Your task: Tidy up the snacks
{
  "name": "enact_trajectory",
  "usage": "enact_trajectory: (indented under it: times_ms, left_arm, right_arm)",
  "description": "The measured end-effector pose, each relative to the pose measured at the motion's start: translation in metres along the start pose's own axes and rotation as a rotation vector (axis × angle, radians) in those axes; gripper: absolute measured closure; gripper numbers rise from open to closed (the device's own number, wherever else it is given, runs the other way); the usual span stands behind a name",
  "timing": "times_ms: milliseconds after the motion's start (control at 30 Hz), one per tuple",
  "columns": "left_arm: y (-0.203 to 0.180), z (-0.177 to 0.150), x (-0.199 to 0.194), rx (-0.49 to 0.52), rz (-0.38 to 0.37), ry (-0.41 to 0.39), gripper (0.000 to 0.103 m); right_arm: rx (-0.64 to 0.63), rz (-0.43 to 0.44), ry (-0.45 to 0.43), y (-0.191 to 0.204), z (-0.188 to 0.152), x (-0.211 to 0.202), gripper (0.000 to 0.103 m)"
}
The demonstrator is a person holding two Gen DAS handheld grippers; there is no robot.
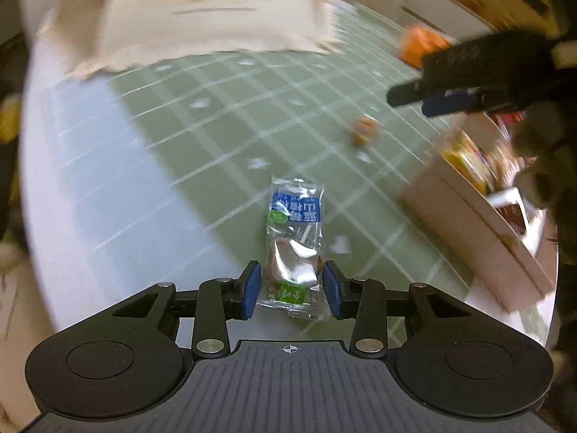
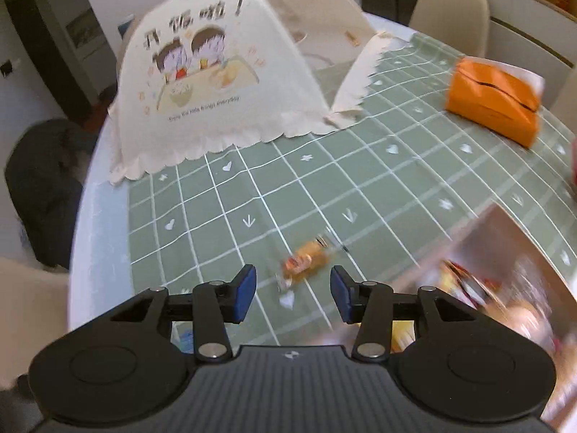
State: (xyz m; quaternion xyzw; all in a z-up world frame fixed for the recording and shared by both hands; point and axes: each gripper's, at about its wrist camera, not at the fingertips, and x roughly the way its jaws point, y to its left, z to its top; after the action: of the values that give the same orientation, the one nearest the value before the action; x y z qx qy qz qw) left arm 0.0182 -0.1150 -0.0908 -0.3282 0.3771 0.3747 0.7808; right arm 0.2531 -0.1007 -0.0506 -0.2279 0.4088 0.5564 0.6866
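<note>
Left wrist view: my left gripper [image 1: 291, 287] has a clear plastic snack packet with a blue and green label [image 1: 294, 241] between its blue pads, which sit at its sides with a sliver of gap, so I judge it not firmly clamped; the open cardboard box of snacks [image 1: 479, 223] waits to the right, and the next move is carrying it there. Right wrist view: my right gripper [image 2: 294, 294] is open and empty above a small orange-wrapped candy [image 2: 306, 259] on the green checked tablecloth [image 2: 252, 195], needing descent and closing.
</note>
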Motion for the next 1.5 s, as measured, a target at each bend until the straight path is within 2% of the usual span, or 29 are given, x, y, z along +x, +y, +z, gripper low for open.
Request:
enact_trajectory:
  times_ms: [67,167,367,500,600,667,867,1033,1167,1300,1400,1500]
  left_arm:
    - [0.014,-0.003,-0.006,-0.058,0.002,0.001,0.061]
    - [0.025,-0.007,-0.013,-0.084,0.019,-0.008,0.061]
    - [0.040,-0.009,-0.020,-0.138,-0.008,0.016,0.061]
    - [0.045,-0.008,-0.022,-0.158,-0.034,0.012,0.061]
    - [0.046,-0.007,-0.021,-0.168,-0.047,0.014,0.061]
    - [0.047,-0.006,-0.017,-0.177,-0.049,0.025,0.061]
    - [0.048,-0.003,-0.006,-0.203,-0.059,0.053,0.061]
    - [0.050,-0.003,0.000,-0.225,-0.067,0.075,0.061]
    - [0.049,0.001,0.002,-0.223,-0.068,0.071,0.062]
    - [0.045,0.009,-0.003,-0.199,-0.074,0.037,0.063]
    - [0.043,0.014,-0.010,-0.182,-0.078,0.014,0.063]
    - [0.041,0.018,-0.018,-0.177,-0.089,0.004,0.063]
  right_arm:
    - [-0.054,-0.052,-0.001,0.010,0.007,0.018,0.058]
    - [-0.107,-0.104,0.024,0.015,0.014,0.042,0.058]
    - [-0.124,-0.105,0.080,0.019,0.009,0.067,0.060]
    - [-0.112,-0.055,0.121,0.023,-0.004,0.071,0.071]
    - [-0.112,-0.030,0.119,0.030,-0.020,0.066,0.076]
    - [-0.134,-0.017,0.115,0.037,-0.032,0.058,0.076]
    - [-0.200,0.108,0.107,0.060,-0.062,0.029,0.076]
    - [-0.202,0.203,0.061,0.063,-0.080,0.003,0.076]
    - [-0.209,0.159,0.007,0.056,-0.088,-0.010,0.075]
    - [-0.181,0.082,-0.066,0.047,-0.071,-0.016,0.064]
    - [-0.149,0.061,-0.076,0.040,-0.055,-0.010,0.059]
    - [-0.179,0.017,-0.057,0.041,-0.038,0.010,0.055]
